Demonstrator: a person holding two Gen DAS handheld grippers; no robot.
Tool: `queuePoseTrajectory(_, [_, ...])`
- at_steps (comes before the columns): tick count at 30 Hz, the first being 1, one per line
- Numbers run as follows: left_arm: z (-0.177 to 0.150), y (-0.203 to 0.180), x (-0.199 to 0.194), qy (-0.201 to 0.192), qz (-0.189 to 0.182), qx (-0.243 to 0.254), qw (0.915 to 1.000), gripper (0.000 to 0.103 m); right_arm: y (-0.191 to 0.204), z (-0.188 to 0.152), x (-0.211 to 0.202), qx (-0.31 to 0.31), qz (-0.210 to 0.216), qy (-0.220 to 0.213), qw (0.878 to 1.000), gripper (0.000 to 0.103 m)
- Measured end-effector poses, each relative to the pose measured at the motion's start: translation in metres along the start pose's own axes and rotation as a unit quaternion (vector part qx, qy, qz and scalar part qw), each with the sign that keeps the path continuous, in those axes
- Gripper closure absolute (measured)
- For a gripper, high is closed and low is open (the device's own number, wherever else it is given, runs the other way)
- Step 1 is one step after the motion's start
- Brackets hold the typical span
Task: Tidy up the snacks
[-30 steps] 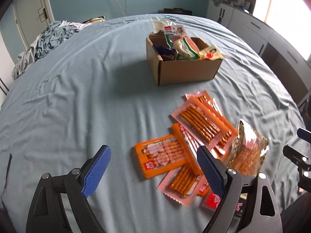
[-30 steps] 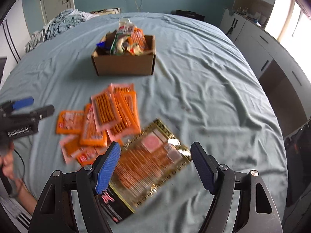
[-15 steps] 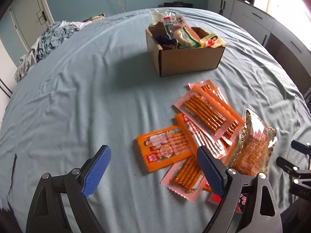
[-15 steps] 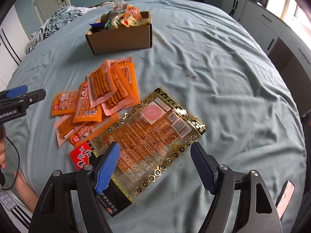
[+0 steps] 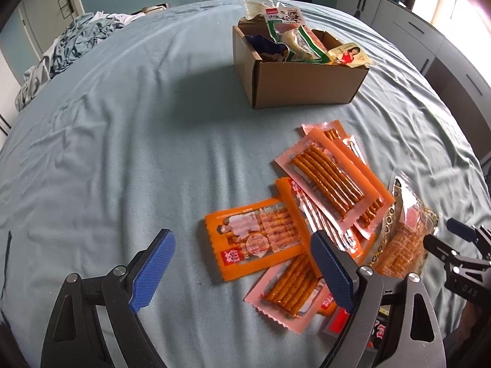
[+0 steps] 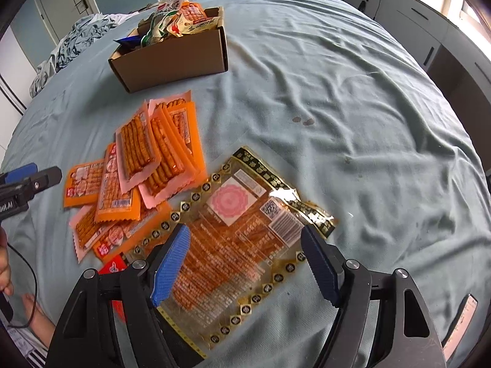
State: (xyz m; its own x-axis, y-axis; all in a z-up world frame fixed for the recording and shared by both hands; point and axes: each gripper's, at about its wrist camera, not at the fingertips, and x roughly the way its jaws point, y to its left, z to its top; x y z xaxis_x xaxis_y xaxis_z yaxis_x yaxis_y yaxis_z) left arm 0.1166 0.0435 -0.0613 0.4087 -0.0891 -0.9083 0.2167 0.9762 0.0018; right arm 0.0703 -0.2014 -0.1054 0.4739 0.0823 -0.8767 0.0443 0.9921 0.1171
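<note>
A blue bed (image 5: 122, 122) has snacks lying on it. The left hand-held gripper (image 5: 242, 271) hangs over the bed with its jaws wide apart and nothing in them; an orange snack pack (image 5: 254, 239) lies on the sheet between its blue fingers. The right hand-held gripper (image 6: 245, 266) is also spread wide and holds nothing, just above a big gold-edged snack bag (image 6: 233, 233). A heap of orange and pink stick snack packs (image 6: 147, 153) lies beside that bag. Farther back stands a cardboard box (image 5: 307, 82) full of snacks.
</note>
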Motion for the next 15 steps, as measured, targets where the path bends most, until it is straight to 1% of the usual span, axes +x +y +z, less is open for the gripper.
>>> queuePoseTrajectory(5, [0.0008, -0.0016, 0.0022, 0.003, 0.001, 0.002, 1.0, 0.012, 0.0021, -0.0003, 0.006, -0.007, 0.0, 0.007, 1.0, 0.029])
queuePoseTrajectory(15, [0.0009, -0.0008, -0.0007, -0.005, 0.009, 0.004, 0.9999, 0.012, -0.0023, -0.0017, -0.0018, 0.007, -0.003, -0.008, 1.0, 0.029])
